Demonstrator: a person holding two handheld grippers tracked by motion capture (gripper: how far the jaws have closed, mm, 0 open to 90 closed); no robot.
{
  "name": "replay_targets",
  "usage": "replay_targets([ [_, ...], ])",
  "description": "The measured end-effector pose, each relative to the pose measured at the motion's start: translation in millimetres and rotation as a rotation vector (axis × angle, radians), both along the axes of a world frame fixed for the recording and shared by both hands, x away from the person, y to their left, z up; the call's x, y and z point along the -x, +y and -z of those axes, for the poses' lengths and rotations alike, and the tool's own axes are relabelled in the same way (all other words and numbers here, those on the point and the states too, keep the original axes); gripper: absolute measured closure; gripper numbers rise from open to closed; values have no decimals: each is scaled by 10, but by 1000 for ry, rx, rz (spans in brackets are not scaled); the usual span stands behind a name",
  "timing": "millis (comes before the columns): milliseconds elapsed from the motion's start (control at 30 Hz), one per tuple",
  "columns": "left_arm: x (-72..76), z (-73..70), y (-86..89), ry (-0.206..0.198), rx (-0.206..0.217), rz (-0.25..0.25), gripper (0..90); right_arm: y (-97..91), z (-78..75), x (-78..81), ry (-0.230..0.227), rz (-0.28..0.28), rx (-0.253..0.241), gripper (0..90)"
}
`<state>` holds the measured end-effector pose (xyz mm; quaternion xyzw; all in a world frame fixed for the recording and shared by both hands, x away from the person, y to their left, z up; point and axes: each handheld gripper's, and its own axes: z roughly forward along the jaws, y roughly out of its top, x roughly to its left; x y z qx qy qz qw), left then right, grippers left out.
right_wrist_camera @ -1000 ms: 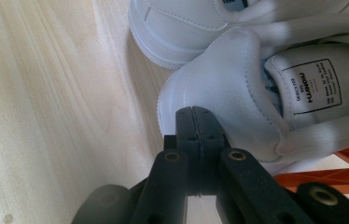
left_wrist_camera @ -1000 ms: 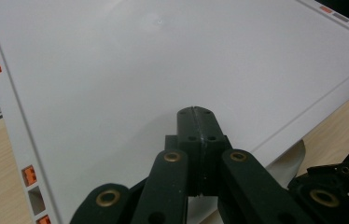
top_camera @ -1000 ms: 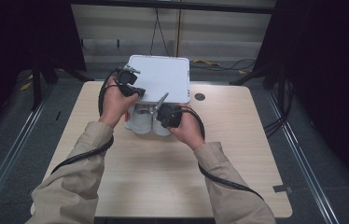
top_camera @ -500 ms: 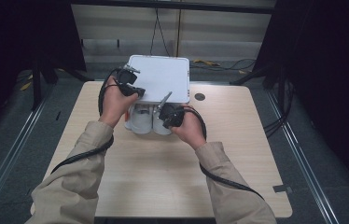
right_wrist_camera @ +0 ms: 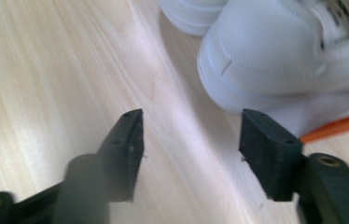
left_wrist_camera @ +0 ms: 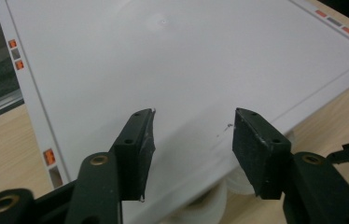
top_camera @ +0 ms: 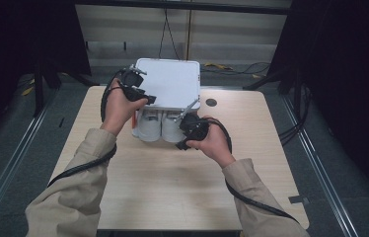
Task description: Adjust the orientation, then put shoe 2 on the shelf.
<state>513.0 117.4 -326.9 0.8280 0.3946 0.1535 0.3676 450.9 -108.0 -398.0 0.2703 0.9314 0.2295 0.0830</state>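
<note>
Left gripper view shows left gripper [left_wrist_camera: 191, 140] spread over white cover [left_wrist_camera: 177, 65]; right gripper [right_wrist_camera: 189, 144], also spread, must approach canisters [right_wrist_camera: 261, 60] squarely.

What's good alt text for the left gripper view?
The left hand-held gripper hangs open over the flat white lid of a box, nothing between its two black jaws. Small orange and grey marks line the lid's edges, and the wooden table shows on both sides.

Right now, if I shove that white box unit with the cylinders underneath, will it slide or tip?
The white box unit has a broad, rigid-looking flat top, so it probably won't flex. Standing on round white cylinders, it looks top-heavy and may tip or rock. The smooth wooden table suggests it could slide.
</note>
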Motion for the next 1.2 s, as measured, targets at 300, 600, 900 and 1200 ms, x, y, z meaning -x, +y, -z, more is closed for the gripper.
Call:
replay_targets([
  [300,207,58,214,36,-8,13,352,-164,24,147,26,30,-18,295],
  [600,359,235,351,60,-11,35,322,-300,98,272,57,38,-20,277],
  [900,565,552,475,93,-37,67,304,-459,116,386,63,60,-35,246],
  [1200,740,857,632,149,-34,71,286,-613,168,496,67,81,-62,218],
])
